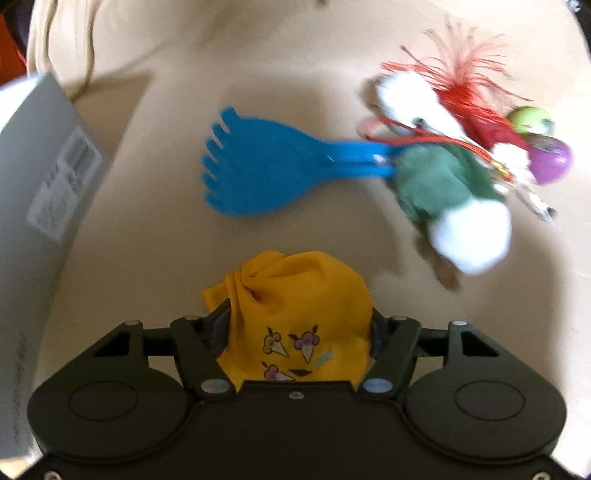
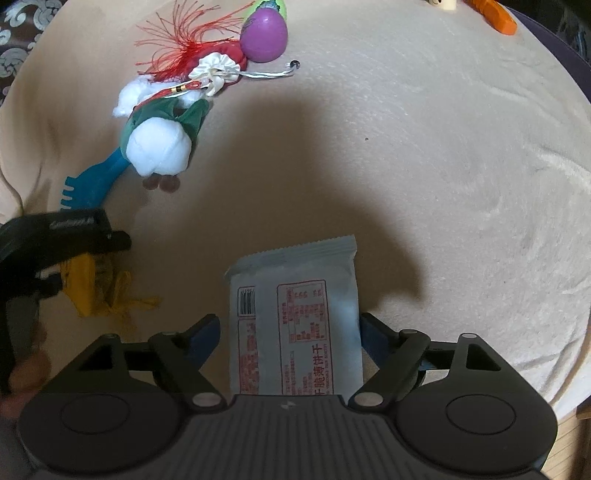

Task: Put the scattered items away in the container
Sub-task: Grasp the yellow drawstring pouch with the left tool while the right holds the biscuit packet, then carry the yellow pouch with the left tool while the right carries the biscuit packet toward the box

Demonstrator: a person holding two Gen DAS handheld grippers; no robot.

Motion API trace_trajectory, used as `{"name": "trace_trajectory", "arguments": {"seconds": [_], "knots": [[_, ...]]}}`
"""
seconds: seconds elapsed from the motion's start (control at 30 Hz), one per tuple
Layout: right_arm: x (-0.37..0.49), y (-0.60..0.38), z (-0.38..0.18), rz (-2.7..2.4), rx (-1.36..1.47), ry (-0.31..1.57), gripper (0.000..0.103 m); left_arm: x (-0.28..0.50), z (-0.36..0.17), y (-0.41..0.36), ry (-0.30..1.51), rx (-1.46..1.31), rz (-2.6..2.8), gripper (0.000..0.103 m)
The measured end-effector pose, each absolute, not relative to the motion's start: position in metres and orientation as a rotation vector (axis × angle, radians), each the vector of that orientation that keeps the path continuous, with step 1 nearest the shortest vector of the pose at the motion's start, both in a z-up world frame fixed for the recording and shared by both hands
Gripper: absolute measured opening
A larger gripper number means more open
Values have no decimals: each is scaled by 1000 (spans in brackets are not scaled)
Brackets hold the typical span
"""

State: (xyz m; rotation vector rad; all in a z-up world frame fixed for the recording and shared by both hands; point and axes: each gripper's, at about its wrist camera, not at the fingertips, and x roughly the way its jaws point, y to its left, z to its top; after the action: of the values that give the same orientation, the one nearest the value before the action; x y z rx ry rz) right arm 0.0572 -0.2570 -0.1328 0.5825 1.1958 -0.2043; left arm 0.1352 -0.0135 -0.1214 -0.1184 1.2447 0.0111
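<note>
A yellow drawstring pouch (image 1: 295, 317) printed with ice-cream cones is gripped between the 2 fingers of the left gripper (image 1: 297, 328), which are closed against its sides. In the right wrist view the same left gripper (image 2: 55, 258) is seen at the left edge, with the yellow pouch (image 2: 92, 288) and its frayed cords hanging from it above the beige blanket (image 2: 443, 166).

A pale blue biscuit packet (image 2: 295, 325) with red printed panels and a barcode is held between the fingers of the right gripper (image 2: 290, 328); the right finger touches the packet's edge, while whether the left finger presses it cannot be told with certainty, though the packet is seen lifted and upright in the grip.

In the left wrist view, a grey box (image 1: 40, 206) bearing a white label is seen at the left edge, tilted; its opening is not visible. Ahead, a blue plastic fork-like scoop (image 1: 266, 170) lies on the blanket (image 1: 258, 55), its handle running under a green and white plush toy (image 1: 450, 199). Just behind the toy, a red tassel (image 1: 461, 81), a purple egg-shaped capsule (image 1: 550, 158) and a green ball (image 1: 530, 120) are clustered together, touching or nearly so.

In the right wrist view an orange object (image 2: 495, 16) is cut off by the top edge, well apart from the cluster.
</note>
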Motion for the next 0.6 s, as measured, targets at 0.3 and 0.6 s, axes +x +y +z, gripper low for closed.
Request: {"name": "trace_trajectory", "arguments": {"seconds": [0.3,0.6], "knots": [[52,-267,-133,-176,654,1181,83,79,-41,37,1095,-242,-49,61],[71,-199,-142,-194,228,1250,103,39,-34,115,1034,-403,19,61]]}}
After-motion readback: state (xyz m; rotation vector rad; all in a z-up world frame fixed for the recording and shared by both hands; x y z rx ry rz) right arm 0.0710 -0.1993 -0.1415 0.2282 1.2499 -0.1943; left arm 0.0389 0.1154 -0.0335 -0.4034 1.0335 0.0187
